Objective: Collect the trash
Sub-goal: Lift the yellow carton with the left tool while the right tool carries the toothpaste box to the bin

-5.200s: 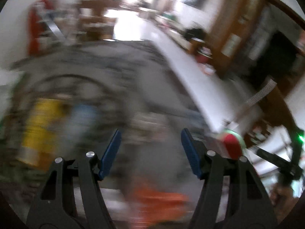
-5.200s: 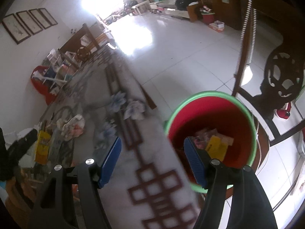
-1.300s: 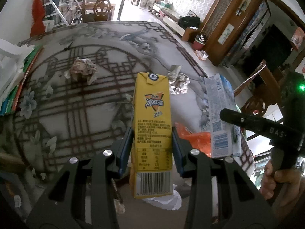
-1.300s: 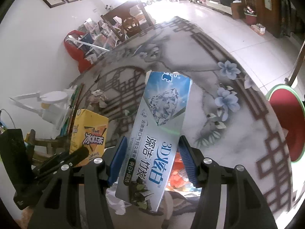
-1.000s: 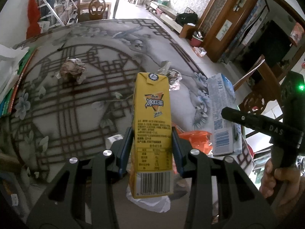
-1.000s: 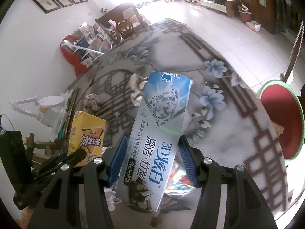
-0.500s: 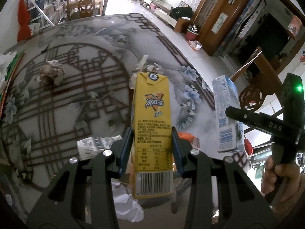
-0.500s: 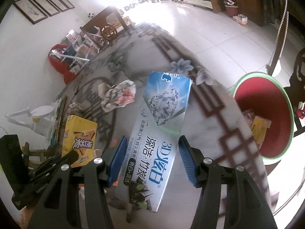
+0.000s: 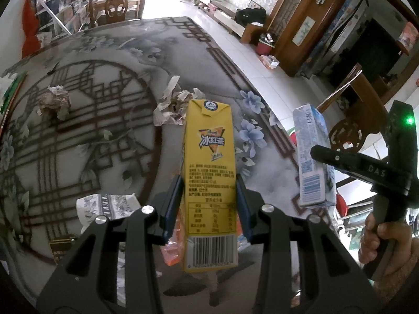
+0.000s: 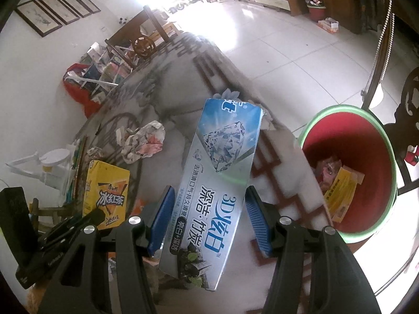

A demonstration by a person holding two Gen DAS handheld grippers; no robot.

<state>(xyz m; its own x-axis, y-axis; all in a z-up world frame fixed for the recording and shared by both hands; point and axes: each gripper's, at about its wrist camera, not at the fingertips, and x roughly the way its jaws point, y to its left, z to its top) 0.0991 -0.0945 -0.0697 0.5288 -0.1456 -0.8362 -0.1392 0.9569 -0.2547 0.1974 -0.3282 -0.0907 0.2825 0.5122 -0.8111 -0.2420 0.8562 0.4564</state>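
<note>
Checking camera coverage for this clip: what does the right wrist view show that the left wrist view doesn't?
Only the right wrist view: the inside of the red bin, trash already inside it.

Only the left wrist view: a flattened wrapper on the table.

Both: the yellow tea carton in the left gripper, and the blue toothpaste box in the right gripper.

bright daylight, blown-out doorway glare, fisheye-bent dark edges, slight motion blur

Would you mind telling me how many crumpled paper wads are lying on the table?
2: one large crumpled paper wad mid-table just beyond the yellow drink carton, and one smaller crumpled wad far to its left. Others may be hidden behind the cartons.
</note>
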